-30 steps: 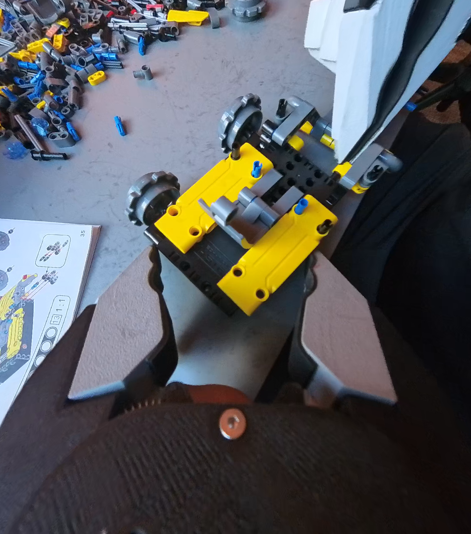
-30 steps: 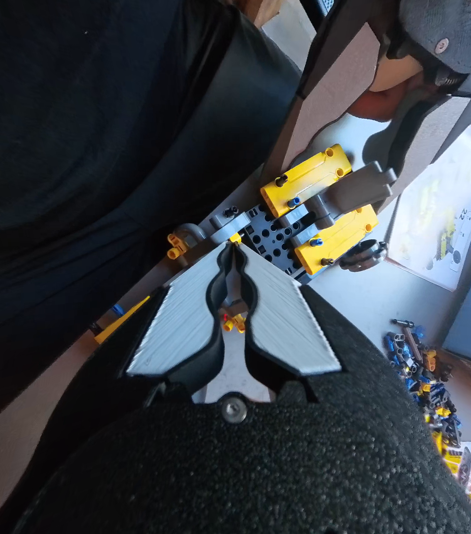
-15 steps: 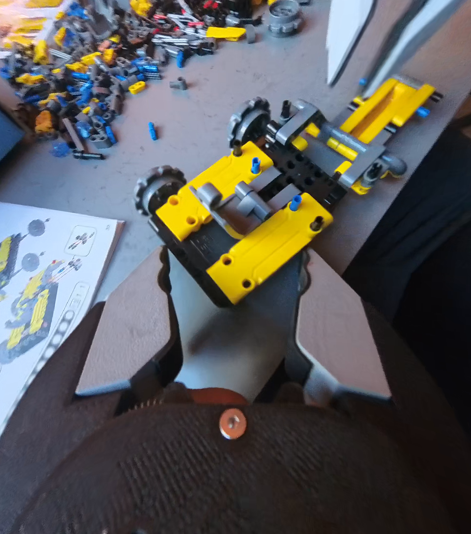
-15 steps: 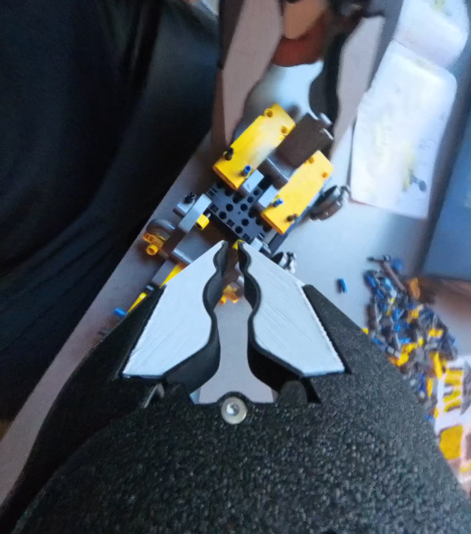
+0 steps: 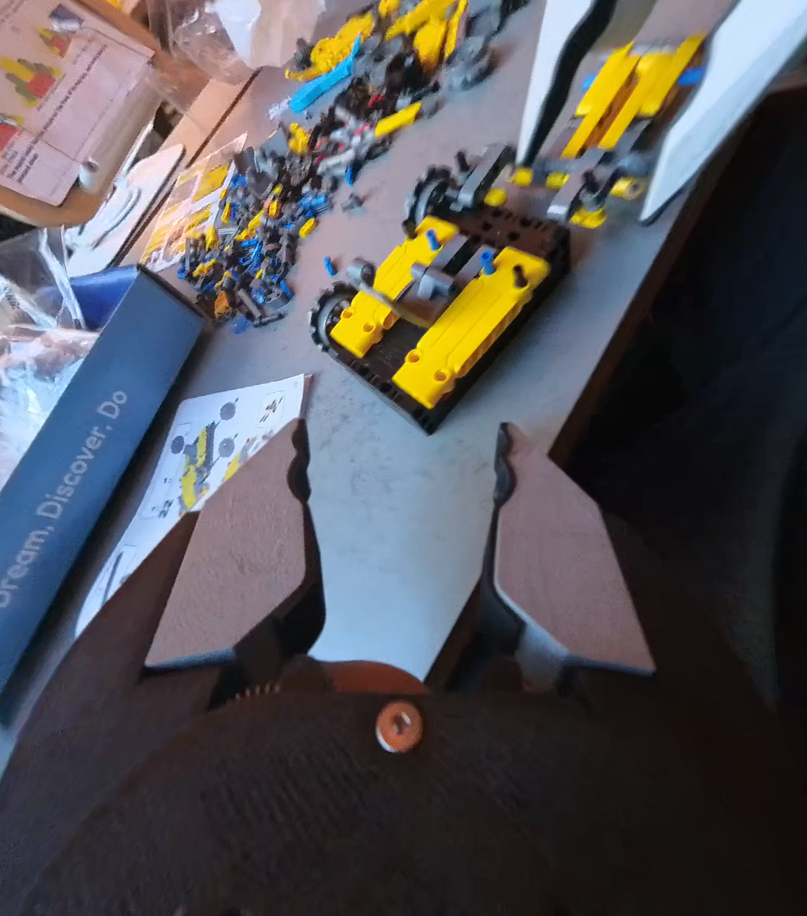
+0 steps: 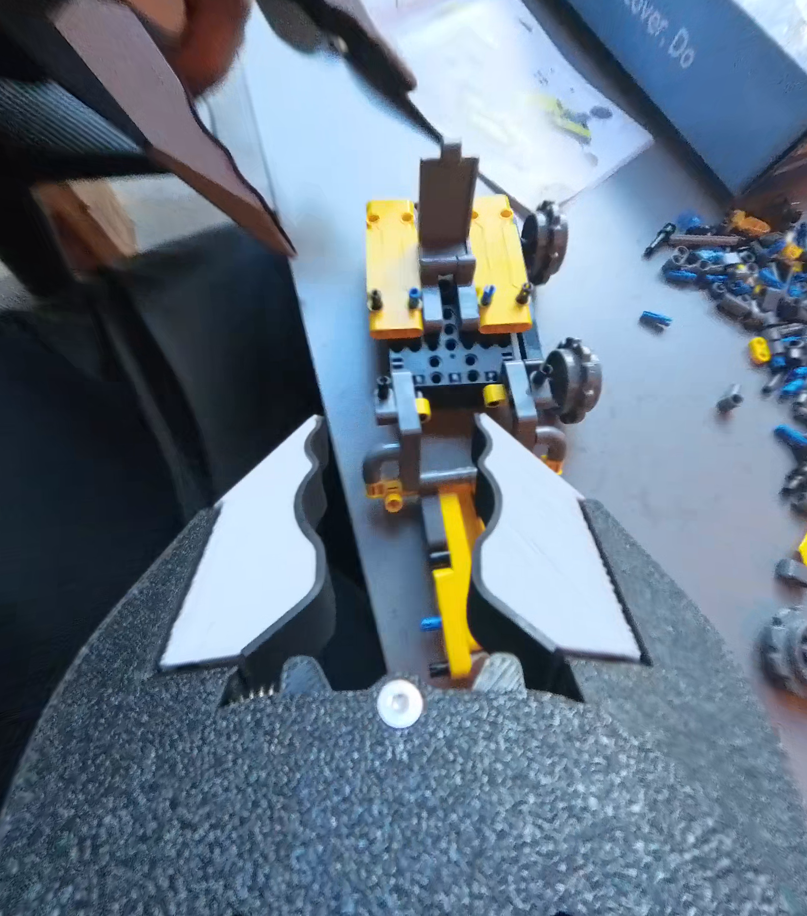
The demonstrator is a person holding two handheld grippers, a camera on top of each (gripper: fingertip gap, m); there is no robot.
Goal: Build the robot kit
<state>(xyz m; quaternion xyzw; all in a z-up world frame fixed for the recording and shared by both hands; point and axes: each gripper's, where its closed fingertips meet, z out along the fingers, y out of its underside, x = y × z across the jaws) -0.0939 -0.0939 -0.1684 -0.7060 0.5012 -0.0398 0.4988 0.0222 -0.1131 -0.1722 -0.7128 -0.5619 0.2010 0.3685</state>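
The left gripper (image 5: 401,446) is hovering with its brown fingers spread wide and nothing between them, just short of the brick-built vehicle (image 5: 446,317) on the grey table (image 5: 391,520). The right gripper (image 6: 399,431) is also gaping, its white fingers straddling the model's yellow front arm (image 6: 453,570) without clearly pressing it. The model is lying near the table's edge: a black perforated chassis, two yellow panels on top, a grey lever between them, blue pins sticking up, dark toothed wheels (image 6: 572,379) along one side. An instruction booklet (image 5: 223,446) and a blue box (image 5: 74,471) are sitting beside the left gripper, loose bricks (image 5: 263,238) farther out.
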